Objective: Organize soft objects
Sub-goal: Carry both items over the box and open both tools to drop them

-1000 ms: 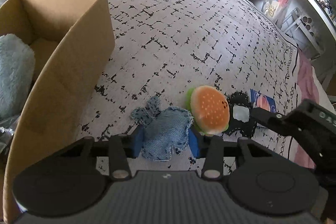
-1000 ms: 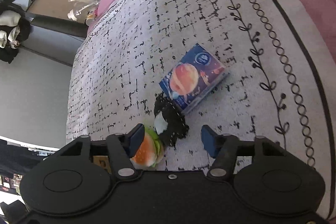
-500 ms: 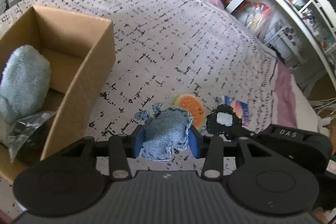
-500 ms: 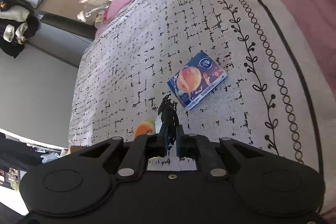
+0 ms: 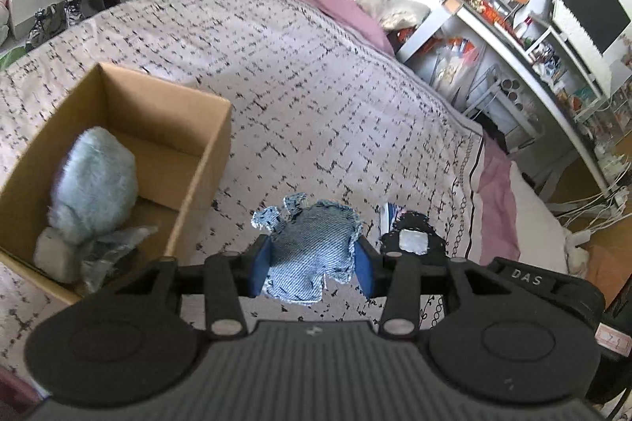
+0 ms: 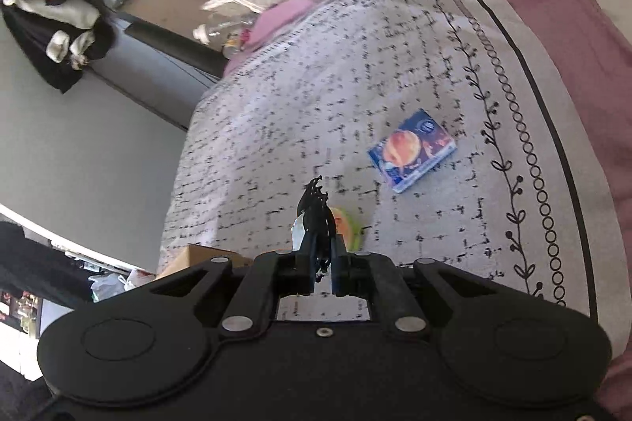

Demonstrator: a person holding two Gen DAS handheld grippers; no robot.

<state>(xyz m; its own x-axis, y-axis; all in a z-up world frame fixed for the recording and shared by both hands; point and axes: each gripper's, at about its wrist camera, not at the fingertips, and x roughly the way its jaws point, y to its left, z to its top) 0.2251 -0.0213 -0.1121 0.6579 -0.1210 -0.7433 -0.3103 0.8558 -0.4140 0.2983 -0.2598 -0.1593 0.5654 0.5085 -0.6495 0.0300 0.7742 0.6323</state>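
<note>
Both grippers tilt downward: left gripper point(image 5: 312, 265) jaws clamp denim patch point(image 5: 312, 255), right gripper point(image 6: 322, 259) jaws pinch black patch point(image 6: 314, 215).

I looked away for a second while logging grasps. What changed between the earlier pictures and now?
The right gripper closed on the black fabric piece and lifted it off the bedspread. The left gripper, clamped on the denim patch throughout, rose too. The burger toy, blue packet and cardboard box stayed put.

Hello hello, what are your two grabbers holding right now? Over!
Left gripper shut on denim patch. Right gripper shut on black patch. Cardboard box open, fluffy toy inside. Nothing in the way.
</note>
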